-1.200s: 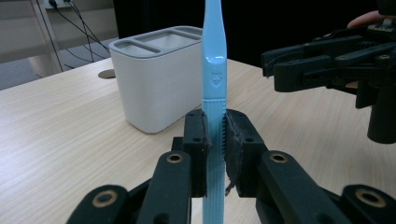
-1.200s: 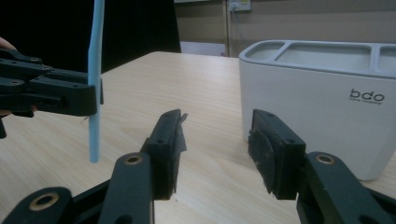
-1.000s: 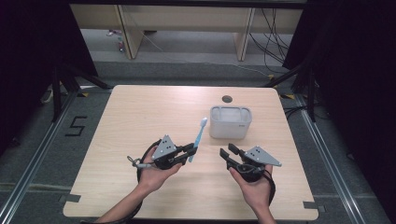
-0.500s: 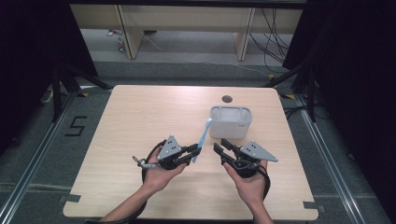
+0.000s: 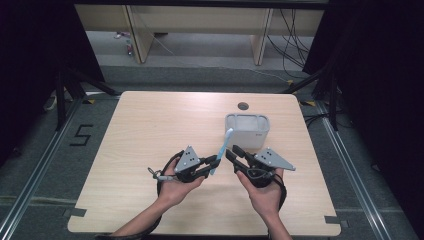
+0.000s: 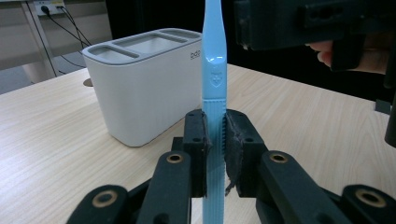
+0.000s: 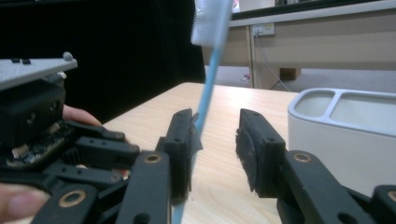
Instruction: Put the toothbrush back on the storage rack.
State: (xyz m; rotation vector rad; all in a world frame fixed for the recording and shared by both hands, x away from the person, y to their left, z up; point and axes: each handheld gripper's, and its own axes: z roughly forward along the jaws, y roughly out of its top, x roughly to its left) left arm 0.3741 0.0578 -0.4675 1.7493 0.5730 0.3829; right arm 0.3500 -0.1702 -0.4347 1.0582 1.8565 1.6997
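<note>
Clamping blue toothbrush (image 6: pixel 214 84), left gripper (image 5: pixel 212 162); right gripper (image 5: pixel 232 152) at its 3 o'clock, jaws apart, closing, toothbrush between.

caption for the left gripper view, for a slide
Left gripper shut on an upright blue toothbrush, white compartmented holder behind on the wooden table.

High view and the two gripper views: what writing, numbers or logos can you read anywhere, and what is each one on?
"5": dark numeral marked on the grey floor left of the table.
Small dark logo on the white toothbrush holder, near its top edge: too blurred to read.
Embossed shield-like emblem on the blue toothbrush handle: no letters legible.
Nothing else readable.
</note>
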